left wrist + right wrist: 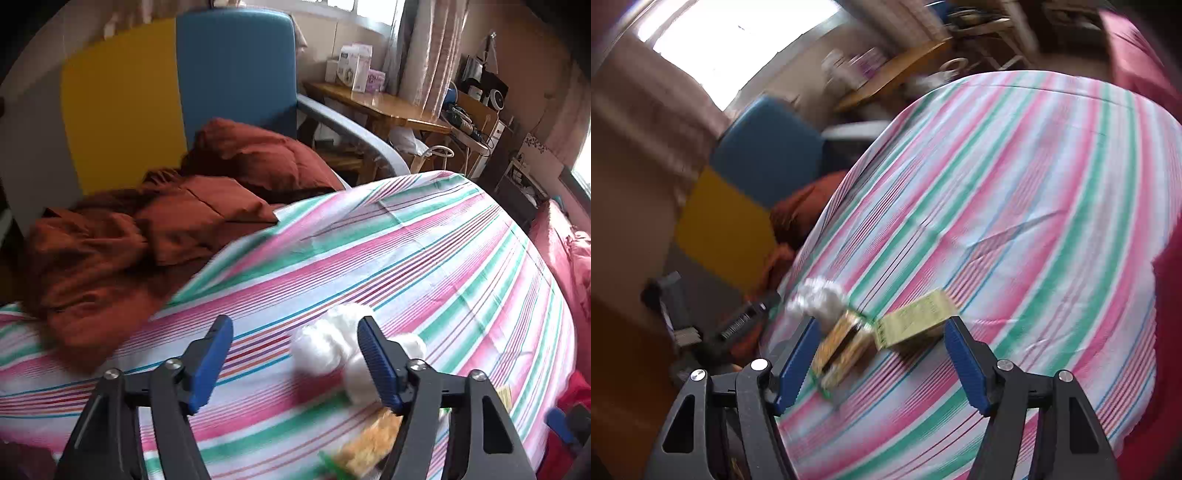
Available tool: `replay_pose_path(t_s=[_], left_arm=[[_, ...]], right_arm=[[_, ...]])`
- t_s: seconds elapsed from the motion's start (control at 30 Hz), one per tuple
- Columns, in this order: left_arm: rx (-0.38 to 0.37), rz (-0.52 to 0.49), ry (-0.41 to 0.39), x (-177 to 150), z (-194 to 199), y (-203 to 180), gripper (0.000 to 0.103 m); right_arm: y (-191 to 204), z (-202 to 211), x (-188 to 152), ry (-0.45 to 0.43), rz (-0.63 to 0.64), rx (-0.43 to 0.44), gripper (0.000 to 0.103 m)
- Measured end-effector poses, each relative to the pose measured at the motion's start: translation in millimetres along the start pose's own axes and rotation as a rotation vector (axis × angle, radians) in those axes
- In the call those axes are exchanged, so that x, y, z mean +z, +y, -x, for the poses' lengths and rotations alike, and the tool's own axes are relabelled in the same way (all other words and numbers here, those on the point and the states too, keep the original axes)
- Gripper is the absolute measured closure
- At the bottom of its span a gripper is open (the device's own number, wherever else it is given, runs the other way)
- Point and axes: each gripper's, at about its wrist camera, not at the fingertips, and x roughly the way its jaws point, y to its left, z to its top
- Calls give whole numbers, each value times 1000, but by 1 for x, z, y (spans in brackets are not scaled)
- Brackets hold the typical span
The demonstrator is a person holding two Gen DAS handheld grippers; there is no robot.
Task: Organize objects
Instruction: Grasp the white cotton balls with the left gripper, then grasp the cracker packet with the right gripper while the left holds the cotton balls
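Observation:
A white fluffy tuft lies on the striped bed sheet. My left gripper hovers open just over it, and its right finger covers part of the tuft. Nearer to me lies an orange-yellow packet with a green edge. In the blurred right wrist view the tuft, the packet and a flat yellow-green box lie close together on the sheet. My right gripper is open above them and holds nothing. Its blue tip shows at the left wrist view's right edge.
A rust-brown quilt and pillow are heaped at the head of the bed, against a blue and yellow headboard. A wooden desk with boxes stands beyond the bed. Red fabric lies along the right side.

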Motion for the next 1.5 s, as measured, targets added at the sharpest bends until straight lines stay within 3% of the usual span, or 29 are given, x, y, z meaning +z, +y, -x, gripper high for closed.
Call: replay_pose_path(t_s=[0.1, 0.23, 0.27, 0.3, 0.33, 0.47, 0.77, 1.0, 1.13, 1.27, 1.5], left_arm=[[-15, 20, 29, 2, -21, -3, 26], [-37, 12, 89, 4, -48, -10, 27], [-41, 7, 98, 3, -52, -12, 37], [-67, -1, 107, 2, -55, -14, 55], [-95, -19, 115, -1, -54, -18, 63], [-89, -89, 111, -14, -43, -26, 73], [-73, -6, 165, -63, -2, 8, 74], [-23, 40, 196, -115, 40, 16, 74], [-18, 75, 203, -146, 63, 20, 74], [-22, 122, 199, -174, 85, 19, 74], [-28, 158, 123, -224, 119, 16, 74]], right_arm=[[-16, 3, 3, -17, -80, -3, 31], [-12, -5, 2, 18, -63, -12, 31], [-10, -7, 2, 26, -51, -15, 31], [-8, -9, 1, 36, -40, -18, 31], [-8, -11, 0, 46, -34, -20, 31], [-6, -16, -1, 70, -17, -33, 31], [4, -23, -5, 118, 60, -40, 31], [38, -43, -26, 245, 240, -9, 31], [50, -51, -38, 289, 323, -34, 31], [53, -56, -43, 307, 360, -60, 31], [61, -57, -49, 323, 405, -75, 31]])
